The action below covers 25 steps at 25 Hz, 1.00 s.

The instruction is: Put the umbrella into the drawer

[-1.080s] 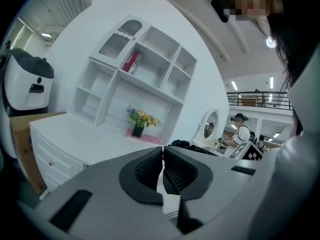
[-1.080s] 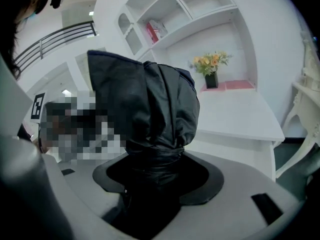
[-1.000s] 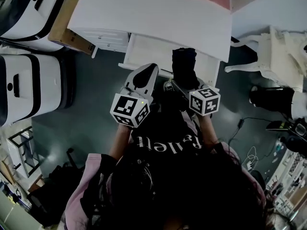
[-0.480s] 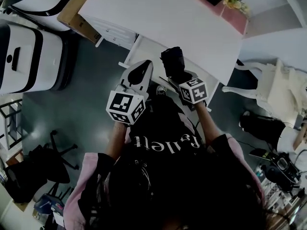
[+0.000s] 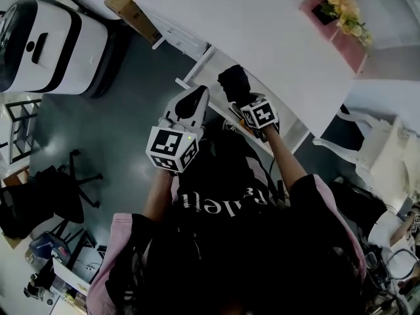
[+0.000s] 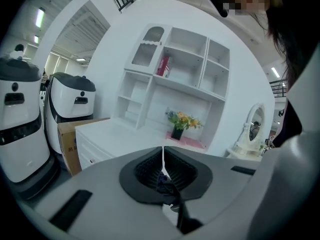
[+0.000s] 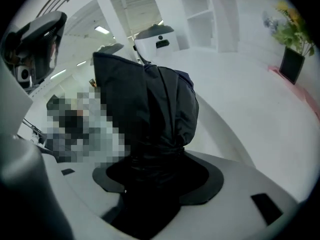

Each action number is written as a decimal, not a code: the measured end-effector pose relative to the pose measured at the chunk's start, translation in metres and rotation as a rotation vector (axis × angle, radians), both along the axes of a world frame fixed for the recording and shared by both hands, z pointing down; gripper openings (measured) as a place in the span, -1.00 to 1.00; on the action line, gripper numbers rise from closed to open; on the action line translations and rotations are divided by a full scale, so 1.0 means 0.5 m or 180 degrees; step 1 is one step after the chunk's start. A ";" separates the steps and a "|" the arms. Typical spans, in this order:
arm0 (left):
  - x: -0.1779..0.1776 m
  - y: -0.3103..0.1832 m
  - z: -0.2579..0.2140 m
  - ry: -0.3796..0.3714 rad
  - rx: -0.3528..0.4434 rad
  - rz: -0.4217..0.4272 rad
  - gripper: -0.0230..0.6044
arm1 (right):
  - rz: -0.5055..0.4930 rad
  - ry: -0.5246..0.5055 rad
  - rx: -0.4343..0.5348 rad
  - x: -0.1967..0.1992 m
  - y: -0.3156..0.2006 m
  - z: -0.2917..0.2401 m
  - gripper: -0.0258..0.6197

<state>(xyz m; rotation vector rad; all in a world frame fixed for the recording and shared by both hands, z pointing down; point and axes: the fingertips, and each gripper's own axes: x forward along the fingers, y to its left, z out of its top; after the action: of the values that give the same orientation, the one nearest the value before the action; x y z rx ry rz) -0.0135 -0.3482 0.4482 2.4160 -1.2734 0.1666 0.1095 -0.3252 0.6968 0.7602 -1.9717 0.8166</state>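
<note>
The right claw (image 5: 237, 98) was clamped hard on the umbrella (image 5: 233, 83). In the right gripper view the folded black bundle (image 7: 150, 104) filled the gap, bunched fabric rising out of the right claw (image 7: 155, 156) and standing up past the pads. From the head view, the umbrella sat over the open white drawer (image 5: 205, 63), which stuck out from under the white tabletop (image 5: 262, 25). Whether it touched the drawer could not be made out.

The left claw (image 5: 194, 98) hung just beside it, a little to the left, above the drawer's front corner. In the left gripper view the left claw (image 6: 163, 156) was clenched, pads meeting along a thin seam, with no object clearly held.

On the tabletop's far side stood a pot of flowers (image 5: 344, 8), also seen at (image 6: 182, 120) and (image 7: 290, 29). A cardboard box (image 5: 128, 8) sat against the tabletop's end, with a white machine (image 5: 46, 44) on the grey floor near it.
</note>
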 end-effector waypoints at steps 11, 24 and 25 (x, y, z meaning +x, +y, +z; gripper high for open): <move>-0.031 0.012 0.020 -0.0155 -0.0105 -0.0227 -0.85 | 0.0299 0.0281 -0.0178 0.041 -0.009 0.148 -0.04; -0.027 0.044 0.030 -0.0214 -0.0227 -0.0189 -0.85 | 0.0892 0.0246 -0.0284 0.103 -0.025 0.200 -0.04; -0.025 0.042 0.030 -0.0207 -0.0225 -0.0187 -0.85 | 0.0891 0.0210 -0.0299 0.101 -0.026 0.201 -0.04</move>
<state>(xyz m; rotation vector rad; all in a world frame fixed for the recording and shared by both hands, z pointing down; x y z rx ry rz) -0.0258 -0.3274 0.4630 2.3281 -1.3423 0.2708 0.1602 -0.3380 0.7971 1.0083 -1.7786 1.0272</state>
